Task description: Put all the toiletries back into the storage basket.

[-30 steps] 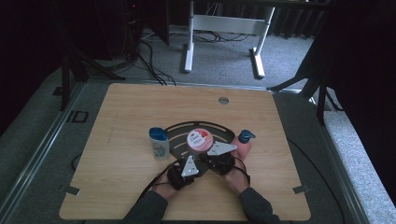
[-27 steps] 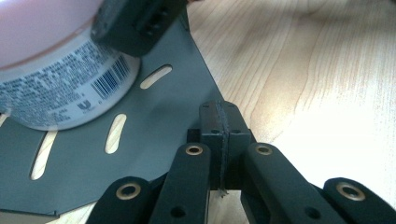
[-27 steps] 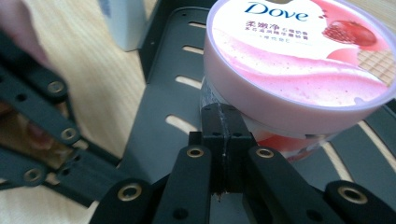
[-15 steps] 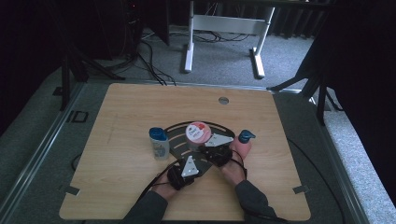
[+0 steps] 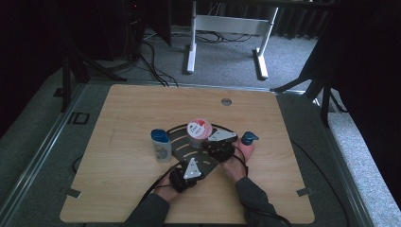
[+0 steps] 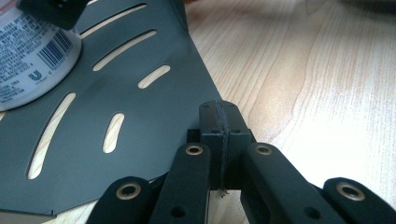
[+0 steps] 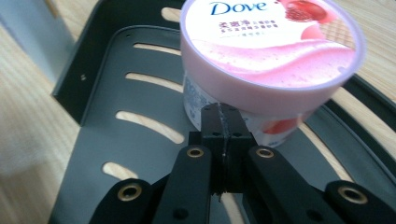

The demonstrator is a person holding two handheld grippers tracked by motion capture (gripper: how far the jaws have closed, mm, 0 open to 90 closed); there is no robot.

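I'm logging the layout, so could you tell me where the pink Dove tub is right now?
In the high view the pink Dove tub stands on the dark slotted tray near the table's middle, right of the blue-capped bottle, with the right gripper just before it.

Wood grain, dark metal, shiny plastic.
I see a matt slotted tray [image 7: 112, 140], pale smooth table [image 6: 317, 70], glossy pink tub [image 7: 271, 56].
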